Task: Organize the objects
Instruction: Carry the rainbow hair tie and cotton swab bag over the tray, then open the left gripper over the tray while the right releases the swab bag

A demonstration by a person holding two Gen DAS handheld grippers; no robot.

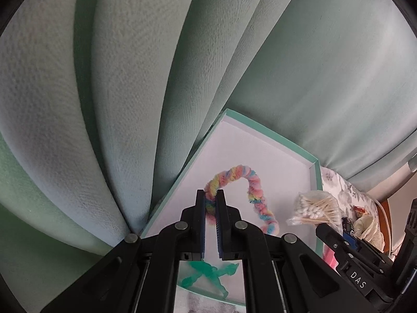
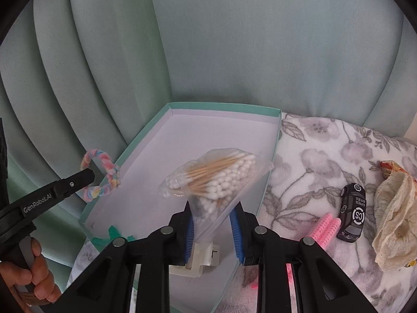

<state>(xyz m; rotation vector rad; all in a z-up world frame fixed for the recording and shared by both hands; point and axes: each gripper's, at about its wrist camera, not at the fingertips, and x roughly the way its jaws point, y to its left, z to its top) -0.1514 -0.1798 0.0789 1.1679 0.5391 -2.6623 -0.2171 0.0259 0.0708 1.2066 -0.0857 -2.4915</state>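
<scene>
Left gripper [image 1: 210,194] clamped on one end of the rainbow fuzzy loop [image 1: 250,182], held up above the left rim of the shallow teal-edged box [image 1: 316,182]. Right gripper [image 2: 213,208] pinching the clear bag of cotton swabs [image 2: 216,174] by its lower end, lifted over the box's white floor. Green toy figure [image 1: 208,276] lies at the box's near edge. On the floral blanket [image 2: 312,151], off the box's right edge: pink comb [image 2: 329,226], black toy car [image 2: 352,215], cream lace cloth [image 2: 393,221]. A hand [image 2: 34,279] grips the left handle.
</scene>
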